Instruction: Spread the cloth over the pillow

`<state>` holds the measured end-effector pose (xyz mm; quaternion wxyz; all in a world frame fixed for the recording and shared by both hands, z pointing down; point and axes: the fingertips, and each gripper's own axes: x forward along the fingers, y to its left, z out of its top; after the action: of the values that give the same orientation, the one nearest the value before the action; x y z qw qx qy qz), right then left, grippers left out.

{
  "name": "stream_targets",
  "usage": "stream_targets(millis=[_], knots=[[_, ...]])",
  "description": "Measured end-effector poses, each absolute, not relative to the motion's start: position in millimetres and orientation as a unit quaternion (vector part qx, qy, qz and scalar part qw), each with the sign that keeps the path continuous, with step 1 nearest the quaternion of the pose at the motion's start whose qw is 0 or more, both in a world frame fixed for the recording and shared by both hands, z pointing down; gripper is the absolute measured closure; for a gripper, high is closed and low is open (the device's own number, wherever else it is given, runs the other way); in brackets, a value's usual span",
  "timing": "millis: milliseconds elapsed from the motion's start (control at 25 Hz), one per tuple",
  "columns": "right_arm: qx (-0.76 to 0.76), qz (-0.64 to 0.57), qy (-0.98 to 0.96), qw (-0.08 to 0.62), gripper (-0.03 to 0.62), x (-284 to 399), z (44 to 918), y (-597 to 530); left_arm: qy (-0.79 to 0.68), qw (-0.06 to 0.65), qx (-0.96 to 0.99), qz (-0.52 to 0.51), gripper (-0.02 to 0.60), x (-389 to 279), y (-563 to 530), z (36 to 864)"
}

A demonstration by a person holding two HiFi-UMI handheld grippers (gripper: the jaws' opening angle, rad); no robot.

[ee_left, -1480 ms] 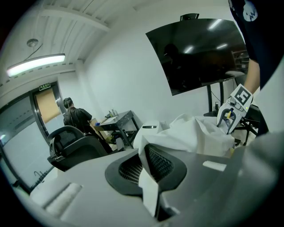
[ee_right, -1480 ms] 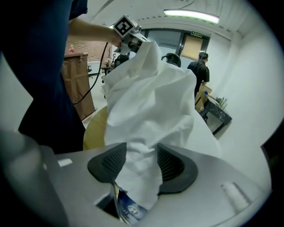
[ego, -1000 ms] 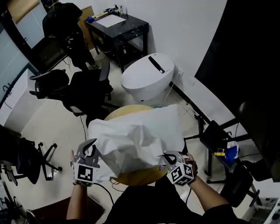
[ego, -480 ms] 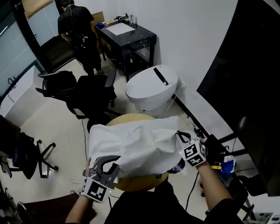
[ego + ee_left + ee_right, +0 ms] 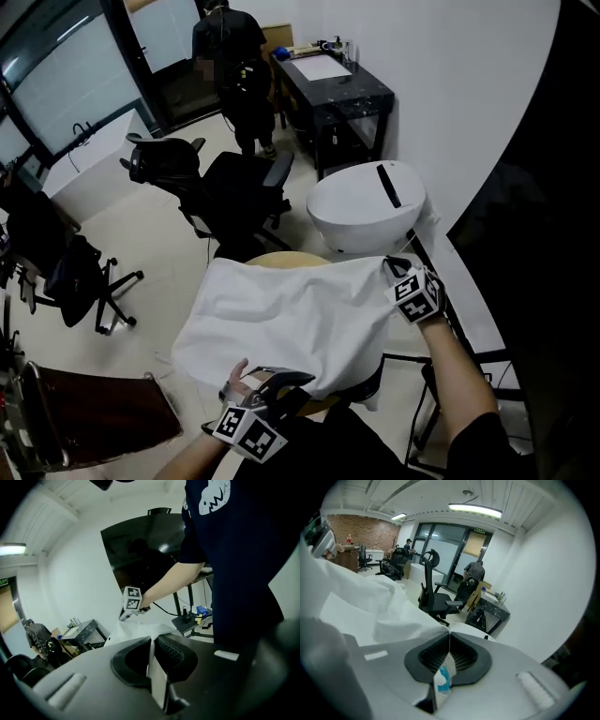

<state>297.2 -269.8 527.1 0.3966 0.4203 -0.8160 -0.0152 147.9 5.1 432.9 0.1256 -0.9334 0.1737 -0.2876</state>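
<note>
We hold the thin white fabric cloth [image 5: 291, 323] clamped in left gripper [image 5: 289, 378] and right gripper [image 5: 394, 266], now farther apart; its bunching flattens. Spreading looks nearly done; pillow hidden beneath.

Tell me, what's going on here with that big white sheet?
A person holds a two-jaw tool in each hand. The left gripper and the right gripper are each clamped on an edge of the white cloth, holding it stretched out over a round wooden table. The cloth hides whatever lies beneath it.
</note>
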Motion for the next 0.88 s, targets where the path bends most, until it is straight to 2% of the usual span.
stream_targets(millis=[200, 480, 720, 800, 880], knots=[[0.404, -0.007, -0.815, 0.416, 0.583, 311.8, 543.5, -319.3, 0.163, 0.124, -0.926, -0.316, 0.581, 186.0, 9.9, 452.0], [0.344, 0.022, -0.797, 0.496, 0.582, 319.3, 617.2, -338.0, 0.137, 0.071, -0.924, -0.351, 0.581, 205.1, 18.8, 525.5], [0.335, 0.066, -0.797, 0.497, 0.580, 307.9, 664.2, -331.6, 0.159, 0.027, -0.904, -0.396, 0.581, 194.7, 8.8, 582.8], [0.333, 0.079, -0.798, 0.497, 0.568, 303.1, 674.2, -327.7, 0.190, 0.018, -0.893, -0.407, 0.581, 180.2, 0.2, 592.5], [0.324, 0.081, -0.806, 0.489, 0.521, 295.1, 678.2, -323.3, 0.224, 0.001, -0.885, -0.407, 0.581, 163.5, -7.8, 597.5]])
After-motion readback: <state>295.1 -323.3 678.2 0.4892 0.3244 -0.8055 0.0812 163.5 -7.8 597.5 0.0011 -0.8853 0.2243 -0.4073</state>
